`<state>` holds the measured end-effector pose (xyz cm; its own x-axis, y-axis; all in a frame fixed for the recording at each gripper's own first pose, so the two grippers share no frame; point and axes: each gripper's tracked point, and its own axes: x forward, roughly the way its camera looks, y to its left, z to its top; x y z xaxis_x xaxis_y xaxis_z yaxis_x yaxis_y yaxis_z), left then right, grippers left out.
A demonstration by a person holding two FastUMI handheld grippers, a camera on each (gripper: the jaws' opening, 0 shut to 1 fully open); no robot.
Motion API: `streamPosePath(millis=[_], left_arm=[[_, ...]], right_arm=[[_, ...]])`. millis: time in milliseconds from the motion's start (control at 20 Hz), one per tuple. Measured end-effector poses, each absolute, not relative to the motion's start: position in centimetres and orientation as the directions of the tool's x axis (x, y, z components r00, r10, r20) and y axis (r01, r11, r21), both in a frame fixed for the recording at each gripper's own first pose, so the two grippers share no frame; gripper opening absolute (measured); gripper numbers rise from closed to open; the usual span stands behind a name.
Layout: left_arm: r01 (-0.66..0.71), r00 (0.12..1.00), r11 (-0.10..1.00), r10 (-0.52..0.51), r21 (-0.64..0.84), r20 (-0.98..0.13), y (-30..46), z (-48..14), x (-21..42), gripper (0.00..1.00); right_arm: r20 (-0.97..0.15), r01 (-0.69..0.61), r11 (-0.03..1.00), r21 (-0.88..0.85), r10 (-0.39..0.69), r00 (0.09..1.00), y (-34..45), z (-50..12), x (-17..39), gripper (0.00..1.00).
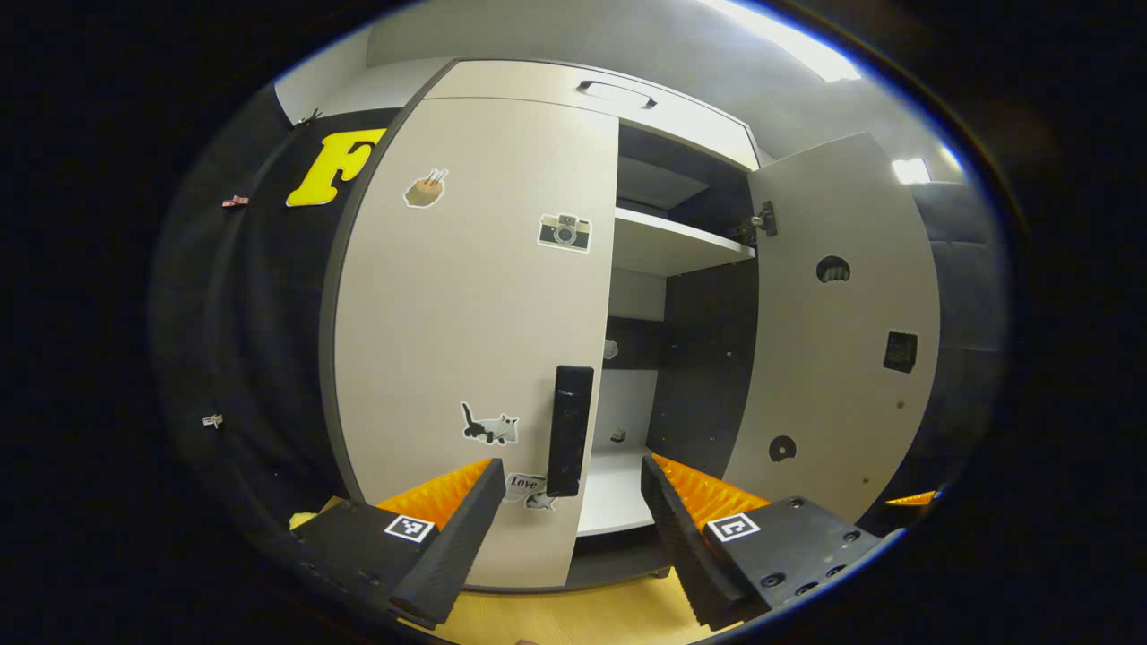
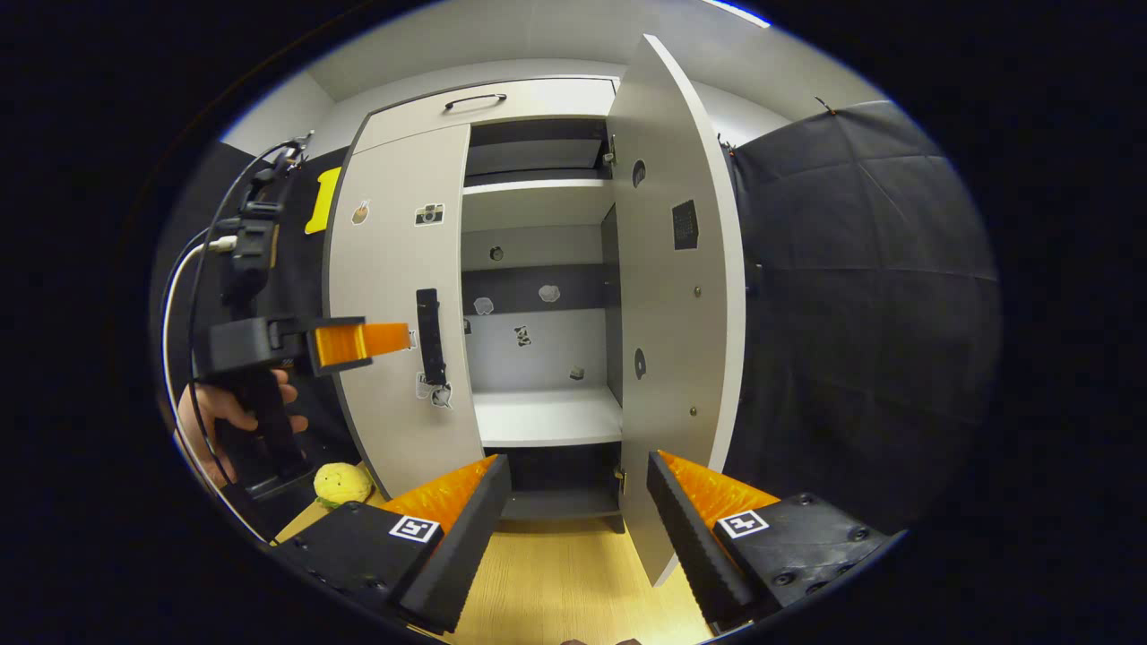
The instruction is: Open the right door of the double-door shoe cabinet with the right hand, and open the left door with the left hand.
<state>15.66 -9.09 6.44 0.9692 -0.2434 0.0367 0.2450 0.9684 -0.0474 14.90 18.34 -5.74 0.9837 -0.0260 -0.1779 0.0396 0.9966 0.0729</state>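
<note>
Shoe cabinet (image 2: pixel 538 98): right door (image 2: pixel 676 296) swung fully open, seen nearly edge-on in the right gripper view; left door (image 2: pixel 403 296) closed, its black handle (image 2: pixel 431 336) upright near the free edge.

Left gripper (image 1: pixel 573 511): fingers apart, nothing between them, aimed at the left door's handle (image 1: pixel 570 430), which stands in the gap between the fingertips, apart from both. Right gripper (image 2: pixel 578 511): fingers apart, holding nothing, with the bottom edge of the open right door in the gap.

Right gripper view only: the left gripper (image 2: pixel 358 343) seen from the side, orange fingers pointing at the left door, short of the handle; the hand (image 2: pixel 224 421) gripping its black grip; cables looping up from it; a yellow plush toy (image 2: pixel 342 484) on the floor by the cabinet's left corner.

Left gripper view only: stickers on the left door up close, a camera sticker (image 1: pixel 564 232) high and a cat sticker (image 1: pixel 490 425) low beside the handle; the inner face of the right door (image 1: pixel 838 340) with hinge cups and a hinge (image 1: pixel 760 222).

Interior: white shelves (image 2: pixel 547 417), dark back band, small stickers on the back panel. Top drawer handle (image 2: pixel 475 99) above the doors.

Floor (image 2: pixel 573 573) is light wood. Black cloth wall (image 2: pixel 860 313) on both sides, grey ceiling with a light strip (image 1: pixel 789 40)
</note>
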Motion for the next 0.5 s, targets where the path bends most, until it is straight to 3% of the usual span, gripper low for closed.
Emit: streamPosePath(millis=[350,500], left_arm=[[0.135,0.991,0.991,-0.134,0.003,-0.007,-9.5,6.0,21.7,0.94],[0.09,0.996,0.996,-0.09,-0.011,-0.027,-9.2,5.6,23.6,0.87]], right_arm=[[-0.177,-0.056,0.994,0.091,0.072,0.982,18.8,-5.8,17.0,0.98],[-0.168,-0.102,0.992,0.078,0.113,0.979,19.0,-6.0,17.8,0.98]])
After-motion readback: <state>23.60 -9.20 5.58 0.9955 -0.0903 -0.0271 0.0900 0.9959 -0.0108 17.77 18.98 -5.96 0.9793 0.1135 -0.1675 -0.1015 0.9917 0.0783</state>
